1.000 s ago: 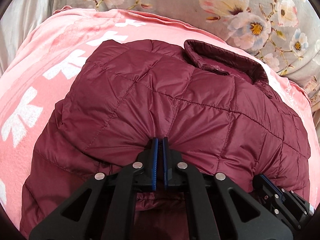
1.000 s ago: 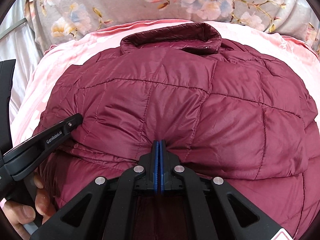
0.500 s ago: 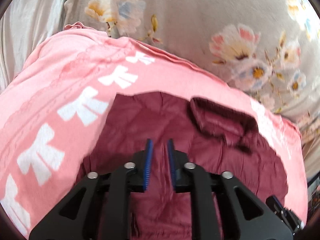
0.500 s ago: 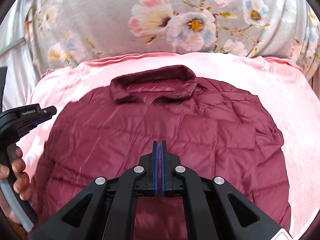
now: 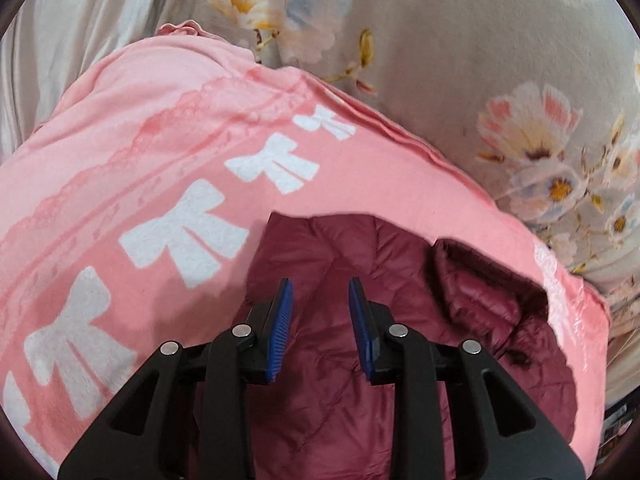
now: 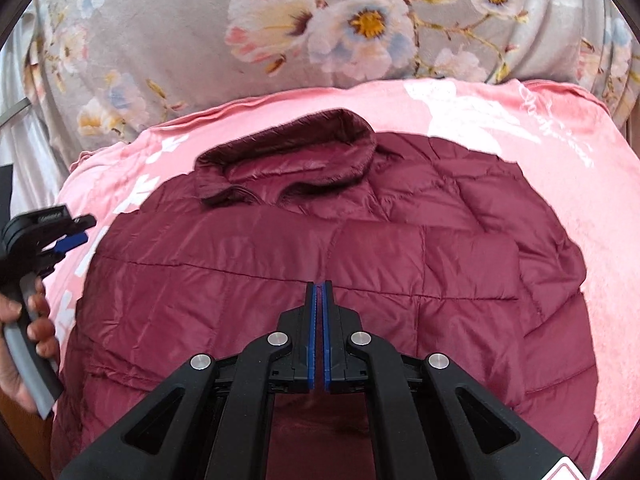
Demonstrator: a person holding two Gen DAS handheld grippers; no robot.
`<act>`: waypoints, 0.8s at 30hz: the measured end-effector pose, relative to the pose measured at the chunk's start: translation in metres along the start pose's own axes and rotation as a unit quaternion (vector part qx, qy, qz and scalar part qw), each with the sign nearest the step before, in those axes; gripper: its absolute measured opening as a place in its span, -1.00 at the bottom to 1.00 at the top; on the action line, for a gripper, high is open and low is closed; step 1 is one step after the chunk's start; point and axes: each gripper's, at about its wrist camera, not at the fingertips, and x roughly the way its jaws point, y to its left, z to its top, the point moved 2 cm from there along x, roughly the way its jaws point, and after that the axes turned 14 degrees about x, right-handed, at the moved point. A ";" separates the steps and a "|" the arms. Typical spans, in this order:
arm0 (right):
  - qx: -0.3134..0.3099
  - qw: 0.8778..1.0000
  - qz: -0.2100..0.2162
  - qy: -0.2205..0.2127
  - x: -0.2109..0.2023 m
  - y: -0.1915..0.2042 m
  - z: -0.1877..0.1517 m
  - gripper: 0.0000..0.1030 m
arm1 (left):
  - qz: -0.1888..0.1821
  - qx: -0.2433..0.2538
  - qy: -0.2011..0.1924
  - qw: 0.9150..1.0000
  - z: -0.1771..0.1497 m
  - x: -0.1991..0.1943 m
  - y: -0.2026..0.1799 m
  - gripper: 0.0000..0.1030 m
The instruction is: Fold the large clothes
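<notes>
Maroon quilted jacket (image 6: pixel 320 280) lies on the pink blanket (image 6: pixel 580 184), collar (image 6: pixel 288 160) toward the floral bedding (image 6: pixel 200 40). A second ago both grippers pinched its hem — now the left gripper (image 5: pixel 320 312) is opening with nothing between its pads, lifted off the jacket's left edge; the right gripper (image 6: pixel 319 336) stays closed, seemingly empty. That fold looks set down.

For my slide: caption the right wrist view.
Shut right gripper above maroon puffer jacket spread on pink blanket.

My right gripper (image 6: pixel 319 292) is pinched shut over the maroon puffer jacket (image 6: pixel 280 280); my left gripper (image 6: pixel 74 229) hovers off the jacket's left edge, jaws opening, empty.
</notes>
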 end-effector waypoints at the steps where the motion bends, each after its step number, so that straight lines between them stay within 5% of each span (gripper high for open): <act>1: 0.001 1.000 -0.002 0.003 0.002 -0.001 -0.002 -0.99 | -0.001 0.007 0.007 1.000 -0.005 0.004 -0.003 -0.46; 8: -0.011 1.000 -0.003 0.008 0.006 0.001 -0.003 -0.88 | 0.005 0.036 0.046 0.998 -0.026 0.030 -0.012 -0.46; 10: -0.006 1.000 0.010 -0.001 0.001 0.005 0.009 -0.80 | 0.000 0.033 0.050 0.998 -0.023 0.031 -0.015 -0.27; 15: 0.046 0.997 0.066 -0.018 0.004 0.007 0.052 -0.23 | -0.050 0.008 0.031 0.998 -0.001 0.024 -0.035 0.04; 19: 0.093 0.992 0.086 -0.009 0.025 0.001 0.080 -0.22 | -0.101 0.014 0.031 0.994 0.015 0.033 -0.072 0.13; 24: 0.149 0.983 0.106 0.014 0.060 -0.013 0.092 -0.22 | -0.143 -0.010 0.087 0.986 0.009 0.074 -0.103 0.13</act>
